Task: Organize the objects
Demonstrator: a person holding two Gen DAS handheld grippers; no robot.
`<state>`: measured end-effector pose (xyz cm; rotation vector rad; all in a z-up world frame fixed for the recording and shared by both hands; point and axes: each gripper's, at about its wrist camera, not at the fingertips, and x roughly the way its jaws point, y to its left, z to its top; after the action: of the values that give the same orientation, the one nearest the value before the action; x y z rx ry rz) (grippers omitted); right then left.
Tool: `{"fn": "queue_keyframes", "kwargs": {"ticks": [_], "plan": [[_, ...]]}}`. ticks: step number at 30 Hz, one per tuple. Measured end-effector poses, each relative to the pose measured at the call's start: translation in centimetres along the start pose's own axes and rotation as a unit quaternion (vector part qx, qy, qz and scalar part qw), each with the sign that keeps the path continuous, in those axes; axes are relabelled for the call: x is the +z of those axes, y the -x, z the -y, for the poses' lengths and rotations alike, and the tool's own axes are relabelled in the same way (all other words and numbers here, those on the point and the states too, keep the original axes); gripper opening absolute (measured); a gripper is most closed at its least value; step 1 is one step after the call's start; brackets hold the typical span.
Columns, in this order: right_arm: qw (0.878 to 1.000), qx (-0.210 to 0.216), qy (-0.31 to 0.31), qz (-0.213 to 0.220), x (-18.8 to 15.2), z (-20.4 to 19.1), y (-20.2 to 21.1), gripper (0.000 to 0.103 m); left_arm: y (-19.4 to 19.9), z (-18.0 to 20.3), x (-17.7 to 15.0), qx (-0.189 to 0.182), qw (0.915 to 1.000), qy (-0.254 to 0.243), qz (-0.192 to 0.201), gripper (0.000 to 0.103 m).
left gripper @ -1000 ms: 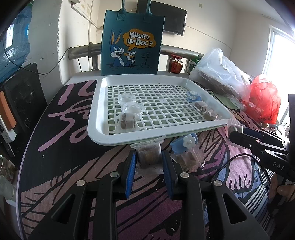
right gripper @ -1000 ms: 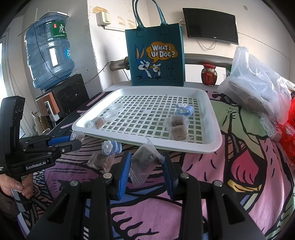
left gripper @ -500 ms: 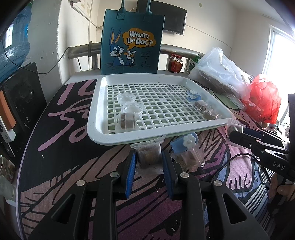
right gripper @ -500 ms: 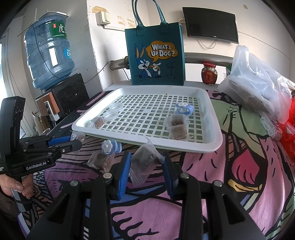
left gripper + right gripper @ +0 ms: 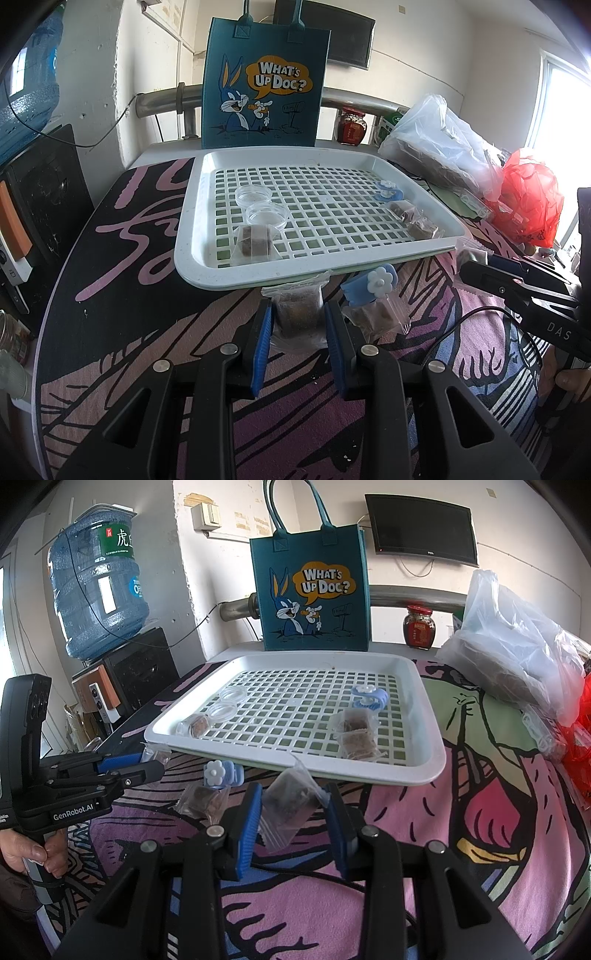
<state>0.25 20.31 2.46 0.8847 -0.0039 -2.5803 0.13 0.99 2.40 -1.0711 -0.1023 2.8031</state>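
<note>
Nothing has moved since the earlier frames; both hands hold still, angled downward. Left gripper point(image 5: 297, 325), bottom centre of its view, clamps a clear plastic pouch of brown blocks point(image 5: 297, 314) just below the white perforated plastic tray point(image 5: 192, 258). Right gripper point(image 5: 291, 812) pinches another clear pouch of dark bits point(image 5: 290, 797), lower centre, near the tray's front rim.

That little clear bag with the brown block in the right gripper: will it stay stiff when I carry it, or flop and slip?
The bag in the right gripper is thin, creased film, so its loose corners will probably flop. The brown block inside looks firm and should keep its shape. Smooth plastic may slide between the pads, and it sits tilted.
</note>
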Motion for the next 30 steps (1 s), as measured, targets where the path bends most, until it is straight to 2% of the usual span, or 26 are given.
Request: {"fn": "queue_keyframes", "kwargs": {"ticks": [30], "plan": [[1.0,0.0,0.0,0.0,0.05,0.07,0.03,0.033,-0.1,0.02,-0.07,0.0,1.0,0.0,-0.002,0.027]]}}
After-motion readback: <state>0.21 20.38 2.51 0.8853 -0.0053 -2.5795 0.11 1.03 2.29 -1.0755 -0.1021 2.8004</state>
